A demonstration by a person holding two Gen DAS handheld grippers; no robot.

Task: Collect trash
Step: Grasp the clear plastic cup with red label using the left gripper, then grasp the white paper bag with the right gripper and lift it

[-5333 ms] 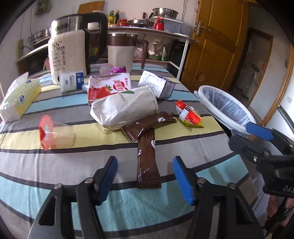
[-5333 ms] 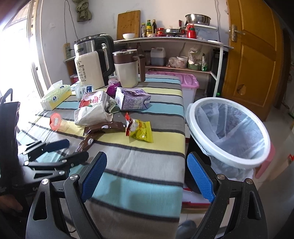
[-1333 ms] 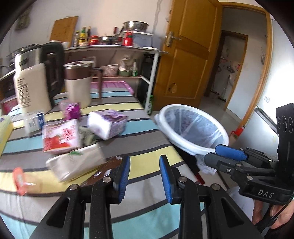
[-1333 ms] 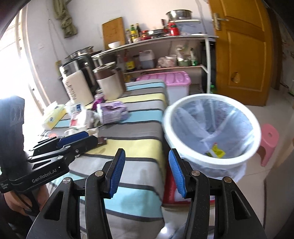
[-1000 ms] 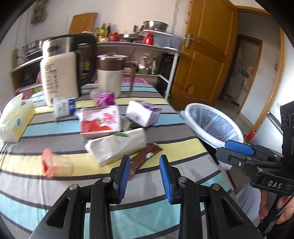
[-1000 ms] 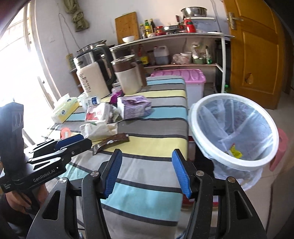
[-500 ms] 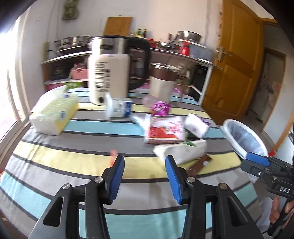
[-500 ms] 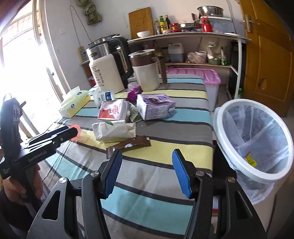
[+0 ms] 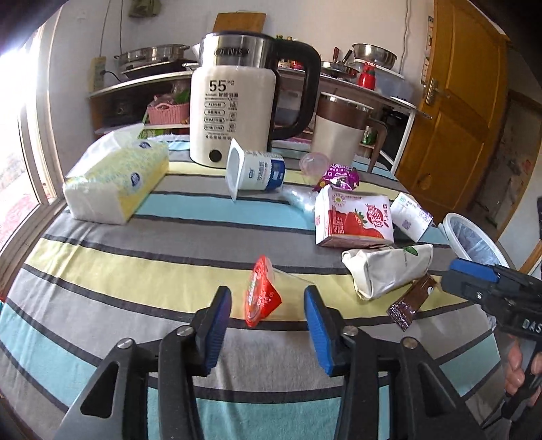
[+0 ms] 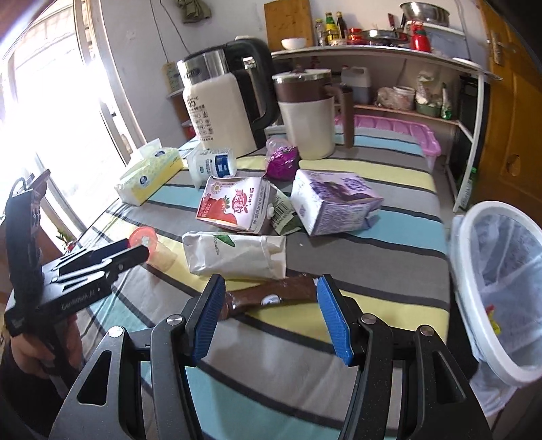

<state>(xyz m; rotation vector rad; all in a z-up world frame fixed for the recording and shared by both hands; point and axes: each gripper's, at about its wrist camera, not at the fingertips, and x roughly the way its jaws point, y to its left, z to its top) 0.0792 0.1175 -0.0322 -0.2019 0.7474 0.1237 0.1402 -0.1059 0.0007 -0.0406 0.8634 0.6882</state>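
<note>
Trash lies scattered on the striped tabletop (image 9: 142, 250). Left tongs (image 9: 267, 325), empty and closing, frame a tipped plastic cup (image 9: 271, 292); it may roll away. Right tongs (image 10: 271, 314) stand released over a brown wrapper (image 10: 271, 294).

- Premises: a domestic kitchen and eating area in a lived-in home.
- Landmark: electric kettle (image 9: 233, 111) standing on the desk (image 9: 135, 257), which is covered by a striped cloth.
- Behind the kettle: a wall shelf (image 10: 389, 54) carrying sauce bottles (image 10: 333, 22), a steel bowl (image 10: 423, 12) and a wooden cutting board (image 10: 288, 23).
- Right of the kettle: a lidded jug (image 9: 340, 132), then a wooden door (image 9: 454, 111).
- Left of the kettle: a tissue pack (image 9: 115, 179) and a bright window (image 10: 44, 111).
- Right of the desk: a lined waste bin (image 10: 501, 287).
</note>
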